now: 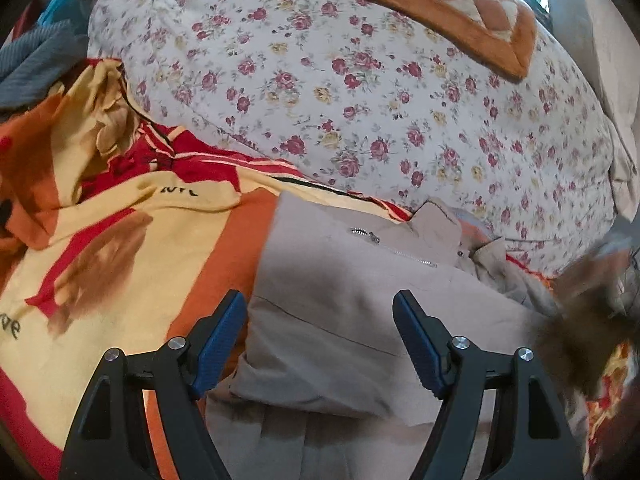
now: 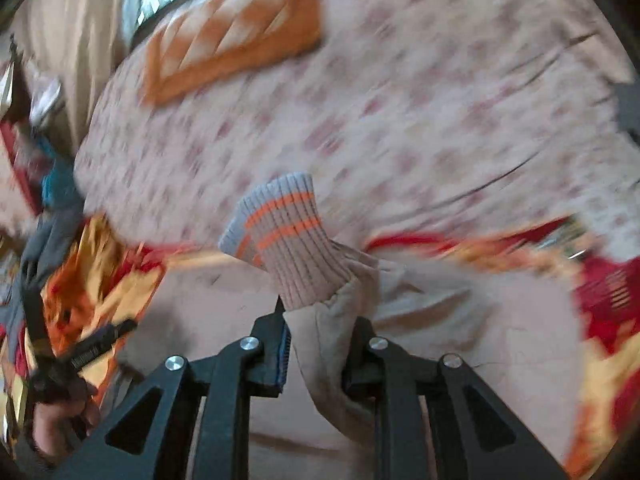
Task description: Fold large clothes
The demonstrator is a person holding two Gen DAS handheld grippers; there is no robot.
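A beige zip jacket (image 1: 340, 320) lies partly folded on a yellow, orange and red blanket (image 1: 120, 264); its silver zipper (image 1: 400, 254) faces up. My left gripper (image 1: 320, 304) is open just above the jacket's folded body, holding nothing. My right gripper (image 2: 320, 320) is shut on the jacket's sleeve (image 2: 324, 344), just below the ribbed cuff (image 2: 288, 232) with grey edge and orange stripes, and holds it lifted above the jacket body (image 2: 480, 328). The right wrist view is blurred by motion.
A white floral quilt (image 1: 360, 92) is heaped behind the jacket, with an orange and cream checked cushion (image 1: 440, 4) on it. Grey and teal clothes (image 1: 36, 56) lie at the far left. The other hand and gripper (image 2: 60, 372) show at the lower left of the right wrist view.
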